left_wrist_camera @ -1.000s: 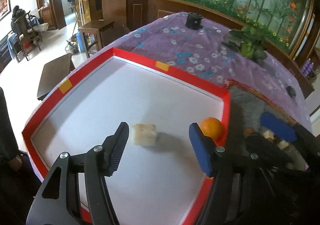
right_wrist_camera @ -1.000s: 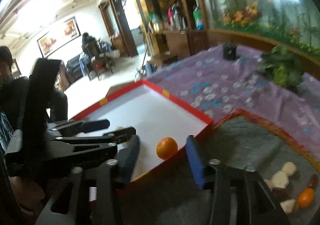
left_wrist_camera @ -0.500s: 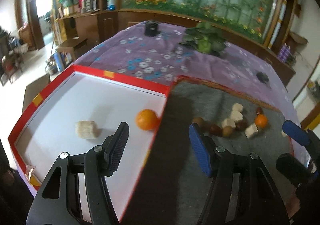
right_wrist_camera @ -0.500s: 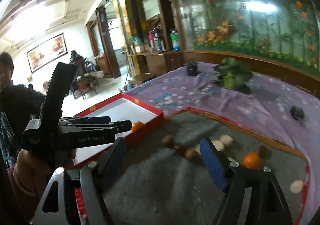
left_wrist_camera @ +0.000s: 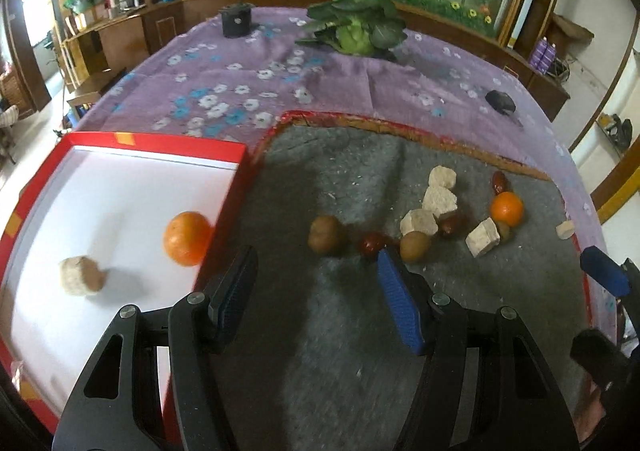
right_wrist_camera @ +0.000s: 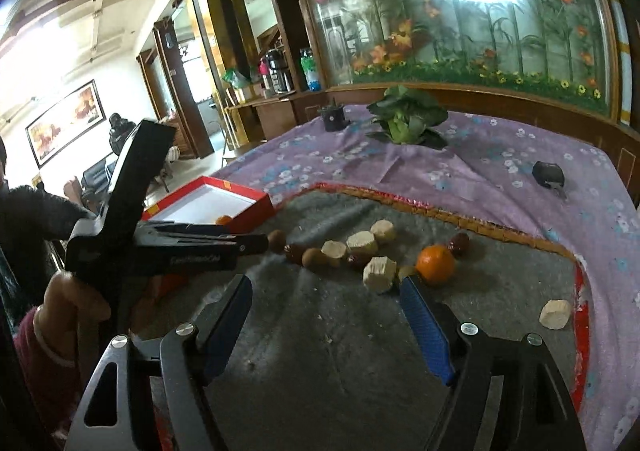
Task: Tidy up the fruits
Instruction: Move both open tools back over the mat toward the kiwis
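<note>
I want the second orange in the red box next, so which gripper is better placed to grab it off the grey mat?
Right. The right gripper has open, empty jaws, and the orange on the mat lies just past its right fingertip. The left gripper is also open, but sits near the red box, with brown fruit ahead instead.

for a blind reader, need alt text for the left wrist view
The open left gripper hovers over a grey mat strewn with fruit. One orange and a pale chunk lie in the red tray on the left; another orange sits among the loose pieces.
</note>
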`<state>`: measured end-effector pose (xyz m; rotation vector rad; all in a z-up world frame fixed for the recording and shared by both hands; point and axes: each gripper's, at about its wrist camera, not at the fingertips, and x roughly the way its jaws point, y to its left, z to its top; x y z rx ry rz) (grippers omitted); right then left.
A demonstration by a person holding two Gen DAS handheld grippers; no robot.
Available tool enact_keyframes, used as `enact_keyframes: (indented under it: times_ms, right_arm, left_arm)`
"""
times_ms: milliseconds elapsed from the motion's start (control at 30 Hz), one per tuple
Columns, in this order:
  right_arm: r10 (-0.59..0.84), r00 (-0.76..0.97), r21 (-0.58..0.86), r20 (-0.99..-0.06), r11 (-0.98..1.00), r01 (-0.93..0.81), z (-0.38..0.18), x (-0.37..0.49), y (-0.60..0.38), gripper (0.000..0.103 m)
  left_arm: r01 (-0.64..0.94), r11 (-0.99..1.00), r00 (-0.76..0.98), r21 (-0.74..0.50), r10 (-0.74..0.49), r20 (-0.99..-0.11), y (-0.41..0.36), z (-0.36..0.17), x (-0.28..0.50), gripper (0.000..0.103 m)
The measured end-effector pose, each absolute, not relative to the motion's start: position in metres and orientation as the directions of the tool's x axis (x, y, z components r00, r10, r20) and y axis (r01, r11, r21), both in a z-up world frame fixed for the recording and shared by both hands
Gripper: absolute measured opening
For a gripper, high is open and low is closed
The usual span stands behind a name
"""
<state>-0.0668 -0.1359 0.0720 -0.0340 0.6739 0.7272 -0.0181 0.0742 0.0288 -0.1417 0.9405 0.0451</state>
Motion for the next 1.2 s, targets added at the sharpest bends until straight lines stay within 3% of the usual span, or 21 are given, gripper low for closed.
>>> enact_keyframes:
  times_ms: [233,400,667,867,1200]
  right_arm:
    - [0.616,0.53,0.223,-0.583,0.749,-0.624,0.067,-0.06,-0.141,0.075]
    - [0.615,0.519,0.234,-0.594,0.749,-0.619,0.062,-0.055,-0.141,0.075]
    - [0.616,0.508,0.238,-0.602,0.746,-0.622,0.059,-0.054,-0.139,0.075]
    - [0.618,0.498,0.252,-0.609,0.746,-0.617,0.057,-0.052,-0.139,0.075]
    - [0.623,0.495,0.242,-0.605,0.737,-0.632,0.058,-0.054,-0.138,0.075]
  left_arm:
    - [-0.114,0.987,0.556,-0.112,-0.03,-0.83,0.078,0.018,0.001,0.063]
    - [-0.099,0.987,0.565,-0.126,-0.048,-0.824,0.078,0.018,0.006,0.05]
    - [-0.013,0.998,0.563,-0.064,-0.046,-0.825,0.072,0.02,-0.002,0.05]
    - [-0.077,0.993,0.541,-0.085,-0.03,-0.84,0.089,0.015,0.004,0.05]
    - [-0.033,0.999,0.531,-0.011,0.008,-0.847,0.068,0.009,0.009,0.05]
